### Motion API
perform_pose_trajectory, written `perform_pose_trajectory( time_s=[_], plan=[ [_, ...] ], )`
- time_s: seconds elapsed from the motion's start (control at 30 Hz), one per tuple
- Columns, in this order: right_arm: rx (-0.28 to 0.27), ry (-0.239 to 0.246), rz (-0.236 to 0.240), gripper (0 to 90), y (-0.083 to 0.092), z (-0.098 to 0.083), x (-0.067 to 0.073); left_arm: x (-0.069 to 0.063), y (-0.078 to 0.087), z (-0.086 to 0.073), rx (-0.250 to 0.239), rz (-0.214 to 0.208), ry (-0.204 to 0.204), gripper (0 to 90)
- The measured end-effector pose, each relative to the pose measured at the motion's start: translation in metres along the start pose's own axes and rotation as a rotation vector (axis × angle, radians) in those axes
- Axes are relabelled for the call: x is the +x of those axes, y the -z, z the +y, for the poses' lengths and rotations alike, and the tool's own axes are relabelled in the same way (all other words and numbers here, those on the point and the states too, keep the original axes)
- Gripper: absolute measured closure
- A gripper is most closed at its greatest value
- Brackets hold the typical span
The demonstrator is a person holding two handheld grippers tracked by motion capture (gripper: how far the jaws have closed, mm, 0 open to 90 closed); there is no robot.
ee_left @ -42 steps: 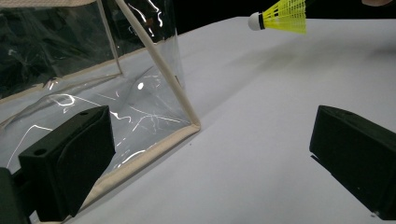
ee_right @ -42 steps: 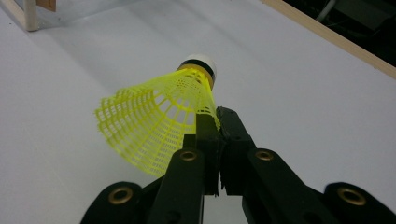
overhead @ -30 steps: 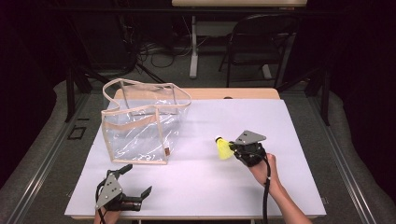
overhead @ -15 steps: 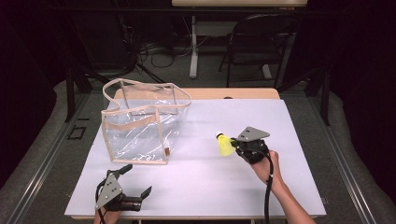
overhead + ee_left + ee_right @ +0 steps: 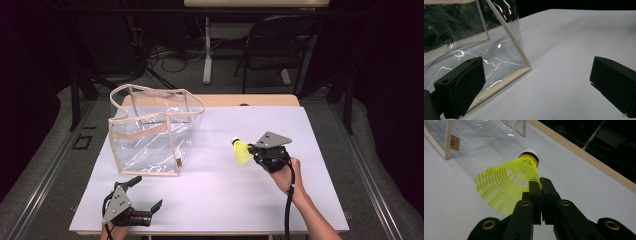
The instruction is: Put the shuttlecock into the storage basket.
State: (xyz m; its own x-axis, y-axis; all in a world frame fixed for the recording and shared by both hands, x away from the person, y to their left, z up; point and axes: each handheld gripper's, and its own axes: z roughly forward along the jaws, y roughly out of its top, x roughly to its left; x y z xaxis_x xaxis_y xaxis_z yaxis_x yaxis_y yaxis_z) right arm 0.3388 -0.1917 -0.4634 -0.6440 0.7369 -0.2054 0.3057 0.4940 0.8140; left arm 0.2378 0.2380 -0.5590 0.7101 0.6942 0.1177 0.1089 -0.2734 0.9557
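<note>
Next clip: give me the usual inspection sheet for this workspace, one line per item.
Surface: white table top, wooden edge at the far side.
Job's things: clear plastic bag with beige trim, standing open at the left; yellow shuttlecock, white cork tip pointing away from the gripper.
Clutter: nothing seen.
Grippers: right gripper shut on the shuttlecock's skirt rim; left gripper open, near the bag's front corner.
Cables: a black cable trails from the right gripper along the forearm.
Surroundings: dark room, a chair and floor wiring behind the table.
</note>
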Motion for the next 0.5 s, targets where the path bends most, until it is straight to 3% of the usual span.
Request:
perform_pose_trajectory(
  time_s=[0.5],
  plan=[
    [-0.010,0.006,-0.006,88.5,0.0054,0.0101,-0.0029,-0.0001,0.0003,0.0002,0.002,0.001,0.001,0.1]
  ],
)
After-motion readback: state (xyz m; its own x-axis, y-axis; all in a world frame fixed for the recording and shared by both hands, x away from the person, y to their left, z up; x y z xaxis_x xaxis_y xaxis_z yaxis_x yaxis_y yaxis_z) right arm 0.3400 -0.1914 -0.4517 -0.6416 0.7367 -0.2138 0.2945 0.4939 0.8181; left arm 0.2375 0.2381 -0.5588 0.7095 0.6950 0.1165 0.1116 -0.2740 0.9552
